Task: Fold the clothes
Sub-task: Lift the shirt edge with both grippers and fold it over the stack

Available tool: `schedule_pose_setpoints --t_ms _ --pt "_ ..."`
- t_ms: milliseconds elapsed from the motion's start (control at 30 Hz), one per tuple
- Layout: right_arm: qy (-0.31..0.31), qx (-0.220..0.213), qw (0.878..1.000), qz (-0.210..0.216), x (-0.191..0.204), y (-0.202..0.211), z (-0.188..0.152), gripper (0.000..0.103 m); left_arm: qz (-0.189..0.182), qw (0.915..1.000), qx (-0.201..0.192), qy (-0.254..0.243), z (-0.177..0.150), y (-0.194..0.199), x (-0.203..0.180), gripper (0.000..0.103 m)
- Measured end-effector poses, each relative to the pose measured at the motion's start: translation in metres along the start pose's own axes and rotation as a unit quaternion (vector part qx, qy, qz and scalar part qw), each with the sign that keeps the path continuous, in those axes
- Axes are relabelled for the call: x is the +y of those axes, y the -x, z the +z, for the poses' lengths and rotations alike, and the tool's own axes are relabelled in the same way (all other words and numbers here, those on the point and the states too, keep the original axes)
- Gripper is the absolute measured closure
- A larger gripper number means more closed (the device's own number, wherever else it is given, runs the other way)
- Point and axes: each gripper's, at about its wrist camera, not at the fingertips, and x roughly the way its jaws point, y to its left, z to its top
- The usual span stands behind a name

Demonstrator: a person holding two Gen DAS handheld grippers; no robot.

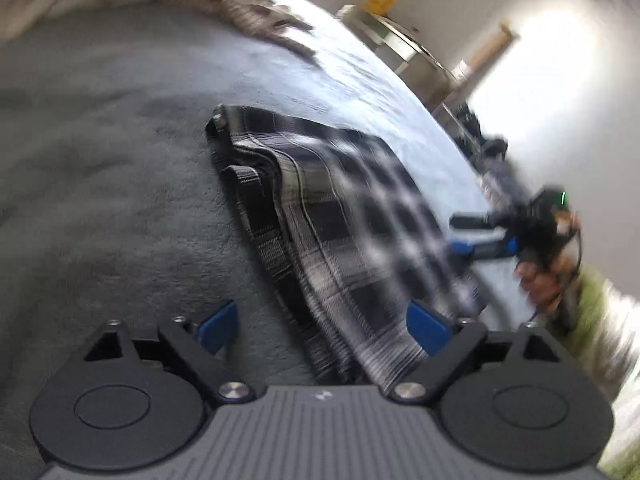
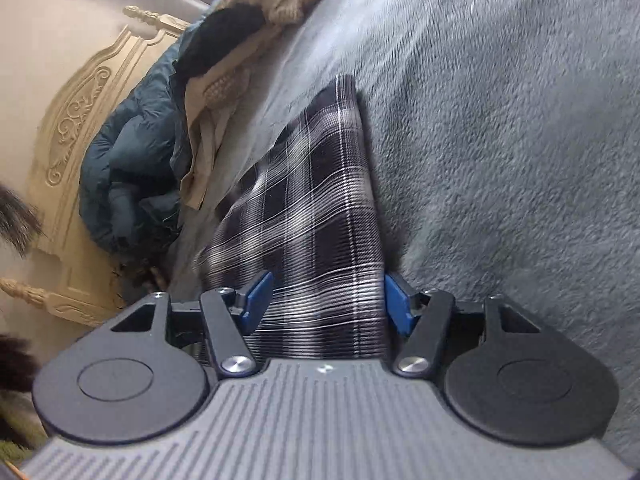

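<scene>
A folded black-and-white plaid garment (image 1: 344, 216) lies on the grey fleece blanket (image 1: 120, 184) of a bed. My left gripper (image 1: 322, 330) is open just above its near end, with the cloth close to the right blue pad (image 1: 428, 330). A hand holds my right gripper (image 1: 460, 236) at the garment's far side, with its fingers apart. In the right wrist view the plaid garment (image 2: 320, 208) runs between the blue pads (image 2: 256, 300) of the right gripper (image 2: 326, 302). The jaws stand apart over the flat cloth and do not pinch it.
A heap of clothes lies by the carved cream headboard (image 2: 68, 120): a teal puffer jacket (image 2: 128, 160), a beige knit (image 2: 224, 88) and a black piece (image 2: 224, 36). A round metal stand (image 1: 404, 48) and a bright window (image 1: 560, 80) lie beyond the bed.
</scene>
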Motion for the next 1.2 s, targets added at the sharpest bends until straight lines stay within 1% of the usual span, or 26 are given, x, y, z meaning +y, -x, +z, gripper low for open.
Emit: schedule_pose_setpoints --t_ms 33,67,133,167,200,233,267,300,367,467,600,633,733,800,900,967,1033,1067,1133,1200 --pt "-0.004 0.005 1.0 0.0 0.0 -0.003 0.001 0.042 -0.01 0.9997 0.002 0.024 0.005 -0.004 0.005 0.023" --pt "-0.006 0.011 1.0 0.002 0.0 -0.007 0.003 0.042 -0.007 0.9991 0.007 0.042 0.01 -0.01 0.007 0.028" --pt "-0.016 0.02 1.0 0.011 -0.001 -0.014 0.008 0.042 -0.006 0.9991 0.011 0.041 0.02 -0.021 0.008 0.029" --pt "-0.021 0.024 0.999 0.016 -0.002 -0.017 0.011 0.042 0.004 0.9988 0.016 0.045 0.025 -0.027 0.009 0.032" --pt "-0.03 0.026 0.999 0.024 -0.003 -0.02 0.013 0.042 0.008 0.9982 0.021 0.056 0.03 -0.032 0.01 0.032" --pt "-0.04 0.027 0.998 0.033 -0.004 -0.024 0.016 0.042 0.001 0.998 0.017 0.06 0.035 -0.034 0.011 0.032" --pt "-0.047 0.029 0.998 0.039 -0.005 -0.027 0.019 0.042 0.003 0.9978 0.019 0.063 0.04 -0.038 0.012 0.033" --pt "-0.051 0.032 0.997 0.043 -0.006 -0.032 0.022 0.042 0.009 0.997 0.028 0.072 0.045 -0.043 0.013 0.033" --pt "-0.059 0.039 0.996 0.056 -0.007 -0.041 0.03 0.042 0.009 0.9958 0.036 0.084 0.054 -0.05 0.015 0.033" --pt "-0.059 0.044 0.994 0.081 -0.008 -0.056 0.045 0.042 0.01 0.9961 0.036 0.08 0.062 -0.06 0.018 0.033" --pt "-0.066 0.04 0.99 0.114 -0.012 -0.068 0.052 0.045 0.014 0.995 0.018 0.097 0.06 -0.067 0.018 0.033" --pt "-0.062 0.043 0.991 0.115 -0.012 -0.069 0.052 0.047 0.015 0.9942 0.017 0.105 0.057 -0.064 0.016 0.036" --pt "-0.069 0.064 0.988 0.123 -0.011 -0.062 0.044 0.048 0.016 0.9913 0.019 0.129 0.047 -0.056 0.013 0.042" --pt "-0.08 0.075 0.986 0.129 -0.013 -0.061 0.038 0.048 0.015 0.9905 0.022 0.135 0.046 -0.056 0.015 0.042" --pt "-0.09 0.075 0.984 0.136 -0.015 -0.07 0.041 0.049 0.027 0.9918 0.035 0.12 0.063 -0.074 0.017 0.043" --pt "-0.084 0.079 0.983 0.145 -0.014 -0.08 0.046 0.053 0.026 0.9924 0.038 0.114 0.069 -0.081 0.016 0.043" --pt "-0.074 0.088 0.982 0.149 -0.012 -0.088 0.049 0.057 0.024 0.9929 0.036 0.111 0.065 -0.077 0.014 0.045" --pt "-0.069 0.091 0.982 0.15 -0.011 -0.088 0.049 0.059 0.022 0.9929 0.035 0.112 0.061 -0.072 0.013 0.047" --pt "-0.072 0.09 0.982 0.153 -0.011 -0.081 0.044 0.06 0.016 0.9918 0.038 0.121 0.054 -0.065 0.013 0.048" --pt "-0.082 0.083 0.982 0.15 -0.015 -0.082 0.041 0.064 0.016 0.9911 0.038 0.126 0.058 -0.072 0.018 0.048"
